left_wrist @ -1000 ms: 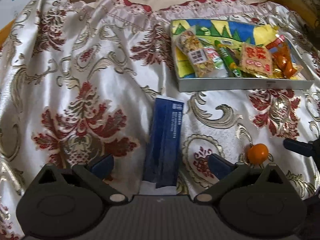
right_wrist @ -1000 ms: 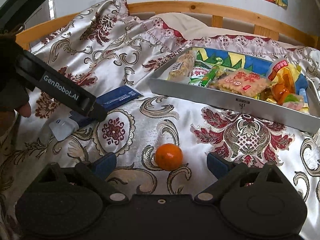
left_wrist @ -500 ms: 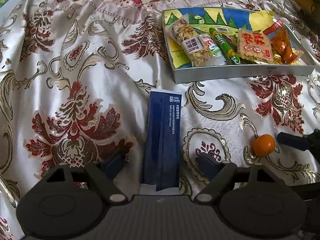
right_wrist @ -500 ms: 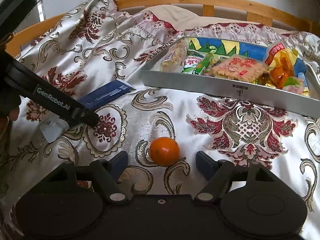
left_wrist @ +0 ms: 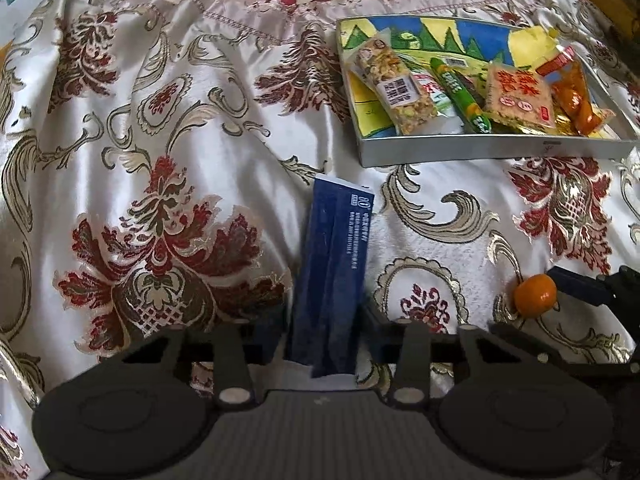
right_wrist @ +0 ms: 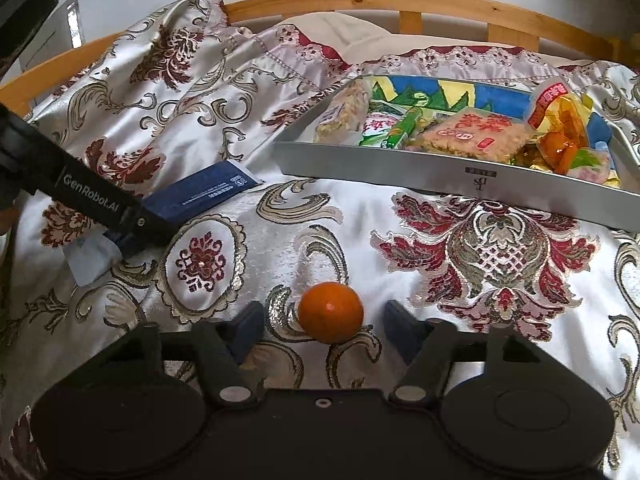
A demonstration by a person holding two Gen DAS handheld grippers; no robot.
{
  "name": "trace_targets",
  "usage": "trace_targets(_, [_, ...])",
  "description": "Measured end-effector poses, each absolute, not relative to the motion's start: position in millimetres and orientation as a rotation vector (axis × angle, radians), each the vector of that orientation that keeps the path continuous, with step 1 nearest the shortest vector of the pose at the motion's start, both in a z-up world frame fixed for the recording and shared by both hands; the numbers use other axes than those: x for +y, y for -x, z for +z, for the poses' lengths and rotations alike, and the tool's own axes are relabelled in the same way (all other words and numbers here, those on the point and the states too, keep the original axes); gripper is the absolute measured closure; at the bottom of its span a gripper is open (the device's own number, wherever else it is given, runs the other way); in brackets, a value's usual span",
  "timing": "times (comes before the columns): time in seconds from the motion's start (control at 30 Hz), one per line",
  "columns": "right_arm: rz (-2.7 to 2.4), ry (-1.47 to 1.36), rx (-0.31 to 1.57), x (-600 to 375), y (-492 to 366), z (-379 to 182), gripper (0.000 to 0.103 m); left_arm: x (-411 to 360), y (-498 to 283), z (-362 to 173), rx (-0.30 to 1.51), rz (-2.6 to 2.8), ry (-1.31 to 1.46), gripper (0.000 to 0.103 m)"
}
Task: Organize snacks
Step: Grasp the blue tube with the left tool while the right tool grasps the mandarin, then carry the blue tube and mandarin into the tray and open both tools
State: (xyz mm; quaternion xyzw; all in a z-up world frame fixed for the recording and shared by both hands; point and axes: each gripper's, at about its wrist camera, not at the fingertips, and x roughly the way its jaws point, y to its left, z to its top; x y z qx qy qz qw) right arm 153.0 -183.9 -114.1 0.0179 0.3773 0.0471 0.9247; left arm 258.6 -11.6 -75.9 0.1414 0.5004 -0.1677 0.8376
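A dark blue flat packet (left_wrist: 332,264) lies lengthwise on the patterned satin bedspread. My left gripper (left_wrist: 325,336) straddles its near end, jaws closing, and both pads touch the packet's sides. In the right wrist view the left gripper (right_wrist: 132,236) sits on that same blue packet (right_wrist: 204,196). A small orange tangerine (right_wrist: 330,312) rests on the cloth between the fingers of my right gripper (right_wrist: 325,326), whose jaws are closing with a gap left on each side. The tangerine (left_wrist: 535,294) shows beside a right fingertip (left_wrist: 572,285).
A grey metal tray (left_wrist: 480,152) with a colourful base stands at the back right and holds several wrapped snacks: a nut bar (left_wrist: 394,90), a green stick (left_wrist: 460,94), a cracker pack (left_wrist: 518,98). The tray's near wall (right_wrist: 400,168) faces me. A wooden bed rail (right_wrist: 408,0) runs behind.
The left fingers have drawn in from wide apart until they meet the blue packet. The right fingers have narrowed around the tangerine. Neither hand has shifted much.
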Motion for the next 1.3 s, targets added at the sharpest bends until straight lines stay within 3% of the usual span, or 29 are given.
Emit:
trace_targets(0.07, [0.090,-0.031,0.775,-183.4,-153.3,-112.9,0.057,-11.6,-258.1,-76.2,1.060,-0.357,-0.299,0.062])
trace_targets(0.17, [0.091,-0.024,0.776,-182.4,-152.9,-112.7,0.067,-10.5,-258.0,-74.5,1.071,-0.362,-0.283,0.065])
trace_targets(0.83, [0.094,0.111,0.706,-168.3,-146.7,-108.9,0.067,-7.0,-250.6,-73.3,1.202,-0.446,-0.049,0.070])
trace_targets(1.3, [0.066,0.244,0.602,-169.2,-147.4,-92.7,0.067,-17.5,-232.0,-45.1,1.038,-0.491,-0.031,0.070])
